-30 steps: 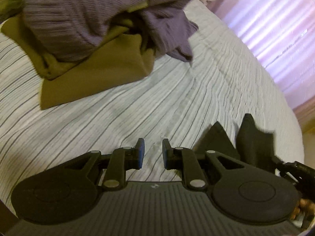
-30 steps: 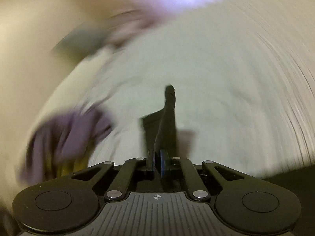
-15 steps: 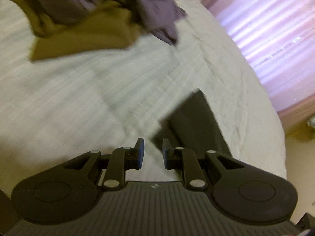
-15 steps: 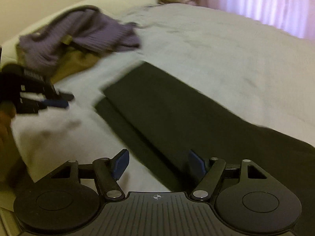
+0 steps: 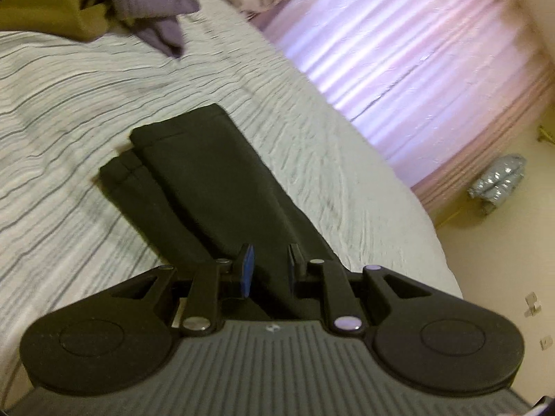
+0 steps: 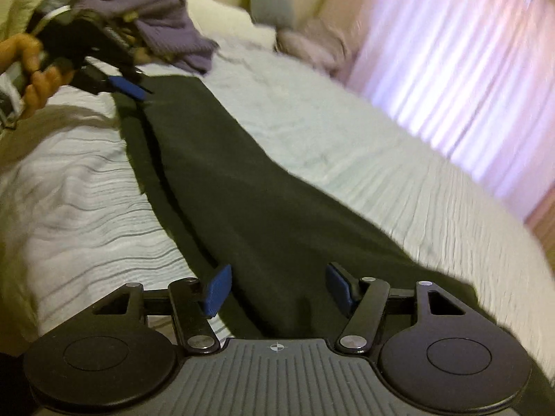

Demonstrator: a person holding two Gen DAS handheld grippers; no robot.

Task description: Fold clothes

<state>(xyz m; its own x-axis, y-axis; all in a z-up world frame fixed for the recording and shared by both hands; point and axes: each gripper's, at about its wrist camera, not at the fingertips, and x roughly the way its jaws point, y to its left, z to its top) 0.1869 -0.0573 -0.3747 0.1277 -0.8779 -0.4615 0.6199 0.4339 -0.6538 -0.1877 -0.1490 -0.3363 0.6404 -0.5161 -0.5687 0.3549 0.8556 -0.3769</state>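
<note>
Both views are smearing with motion blur, so fabric edges are reading soft. The near end of the black trousers (image 6: 263, 215) is running under the right gripper's body and getting cut off at the frame bottom, so waist or hem cannot be told there. In the left wrist view the same trousers (image 5: 215, 187) are disappearing under the left gripper (image 5: 267, 266).

Right gripper (image 6: 274, 289): jaws have just been opening wide, then easing in a little; they are standing spread with black cloth lying between the blue pads, not pressed by them. Left gripper: jaws are sitting narrowly parted, a gap showing, pads hovering over the cloth, pinching nothing that can be seen. In the right wrist view that left gripper (image 6: 130, 86) is showing at the far left, held by a hand (image 6: 33, 69), over the trousers' far end.

Trousers are lying folded lengthwise on the striped bedspread (image 5: 52, 111). Farther off, a purple knit (image 5: 149, 3) is heaping on an olive garment (image 5: 45, 10). Pink curtains (image 6: 468, 69) are glowing at far right.
</note>
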